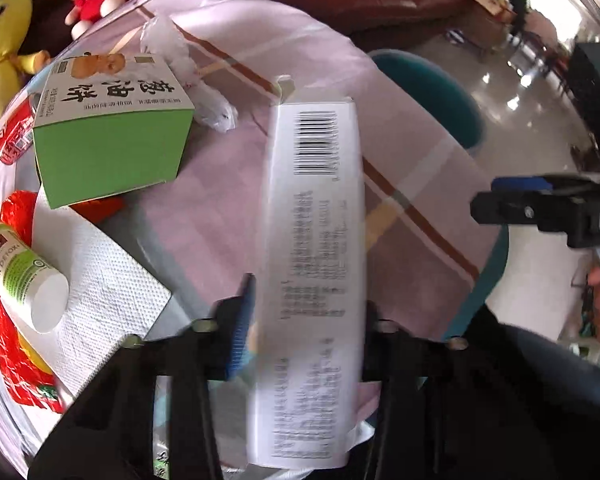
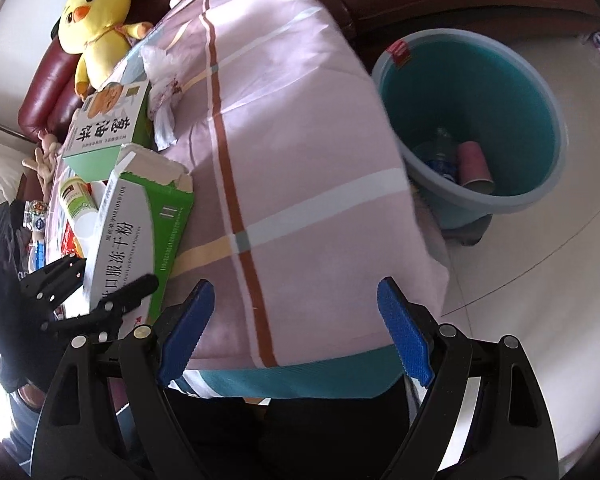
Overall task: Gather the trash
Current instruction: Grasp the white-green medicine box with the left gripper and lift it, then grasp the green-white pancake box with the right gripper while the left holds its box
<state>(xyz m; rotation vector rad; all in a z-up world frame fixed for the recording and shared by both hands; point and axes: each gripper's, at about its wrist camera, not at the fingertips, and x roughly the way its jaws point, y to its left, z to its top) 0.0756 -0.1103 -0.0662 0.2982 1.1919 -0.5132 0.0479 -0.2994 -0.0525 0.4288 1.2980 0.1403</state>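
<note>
Clearly "Swisse" on bottle (image 1: 22,276), barcode on clamped carton (image 1: 312,248).

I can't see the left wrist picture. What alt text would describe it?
The left tool grips a long white carton with a barcode, above a pink plaid tablecloth. To the left lie a green box, a supplement bottle and a paper towel.

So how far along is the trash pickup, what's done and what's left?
Partly done. The teal plastic bucket already holds a pink paper cup and a bottle. In hand: the left gripper clamps the long white-and-green carton above the table. The right gripper is open and empty. Left on the table: the green snack box, white pill bottle, paper towel, red wrappers and crumpled clear plastic bag.
</note>
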